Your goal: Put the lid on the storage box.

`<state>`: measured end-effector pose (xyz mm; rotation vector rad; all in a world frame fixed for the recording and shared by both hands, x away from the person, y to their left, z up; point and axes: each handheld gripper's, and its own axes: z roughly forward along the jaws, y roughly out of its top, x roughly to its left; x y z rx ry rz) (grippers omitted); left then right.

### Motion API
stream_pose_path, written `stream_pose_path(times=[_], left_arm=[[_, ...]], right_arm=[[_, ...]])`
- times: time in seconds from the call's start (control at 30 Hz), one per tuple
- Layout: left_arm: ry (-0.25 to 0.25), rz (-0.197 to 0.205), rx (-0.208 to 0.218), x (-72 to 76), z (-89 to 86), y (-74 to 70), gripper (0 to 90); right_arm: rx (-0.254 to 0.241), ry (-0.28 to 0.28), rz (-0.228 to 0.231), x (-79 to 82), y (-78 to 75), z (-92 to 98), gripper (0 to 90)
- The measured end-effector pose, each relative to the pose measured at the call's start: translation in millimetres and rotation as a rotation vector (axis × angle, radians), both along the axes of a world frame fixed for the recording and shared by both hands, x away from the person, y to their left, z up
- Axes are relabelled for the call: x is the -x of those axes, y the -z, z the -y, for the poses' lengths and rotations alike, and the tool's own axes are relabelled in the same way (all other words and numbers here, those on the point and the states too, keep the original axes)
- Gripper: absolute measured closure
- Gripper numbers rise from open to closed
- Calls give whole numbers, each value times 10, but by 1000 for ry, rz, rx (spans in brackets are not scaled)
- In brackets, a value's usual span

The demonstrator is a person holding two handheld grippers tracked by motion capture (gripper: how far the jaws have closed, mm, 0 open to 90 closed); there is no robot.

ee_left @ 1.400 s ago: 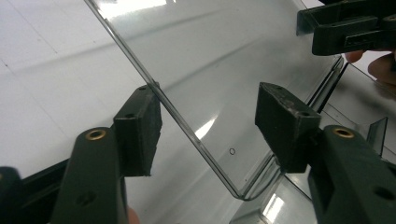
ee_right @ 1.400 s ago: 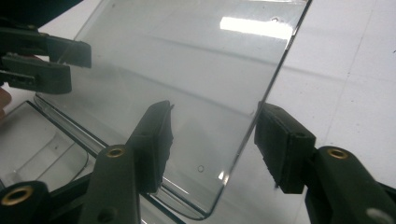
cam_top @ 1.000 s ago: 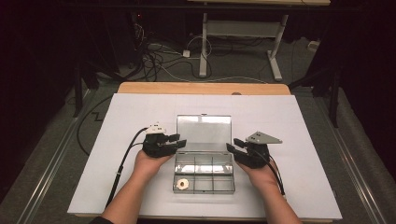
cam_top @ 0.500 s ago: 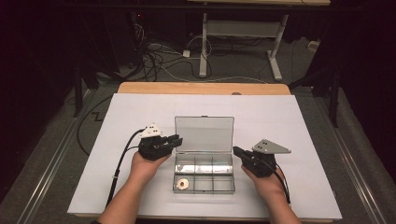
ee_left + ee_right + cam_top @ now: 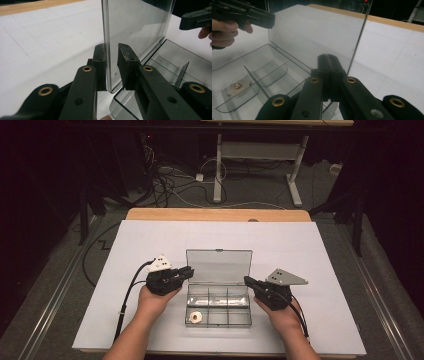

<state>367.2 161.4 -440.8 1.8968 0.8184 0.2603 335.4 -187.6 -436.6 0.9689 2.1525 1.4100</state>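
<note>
**Inspector:** Your tabletop is covered by a white sheet, with a strip of bare wood showing along the far edge. Beyond it the room is dark: loose cables lie on the floor, and the white legs of another desk stand behind them.

**Operator:** And the box?

**Inspector:** The clear compartment box sits near your edge of the tabletop, midway between your hands. Its lid stands upright at the back. A small round pale piece lies in the front-left compartment.

**Operator:** What of my left?

**Inspector:** Your left hand-held gripper is at the lid's left edge. In the left gripper view its jaws straddle that edge near the lower corner; they have just been closing. One pad lies against the panel, while a narrow gap remains on the other side, so I record no firm clamp.

**Operator:** And my right?

**Inspector:** Your right hand-held gripper has its jaws pressed fully together on nothing, the tips just in front of the lid's right edge.

**Operator:** Changes since a second ago?

**Inspector:** Your right hand-held gripper was up at the lid's right side; it has dropped back toward you and closed. Your left has shifted slightly outward along the left edge. The lid remains upright and the box has not moved.
</note>
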Motion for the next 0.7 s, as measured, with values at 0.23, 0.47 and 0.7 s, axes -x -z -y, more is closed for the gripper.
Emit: stream_pose_path(times=[0.23,0.47,0.7], left_arm=[[6,12,-10,68,-1,-20,745],[8,28,-27,143,1,-33,735],[4,36,-45,195,-9,-46,732]], right_arm=[[-3,-9,-2,10,-15,-27,900],[0,-22,-12,24,-9,-23,900],[2,-34,-16,52,-6,-25,900]])
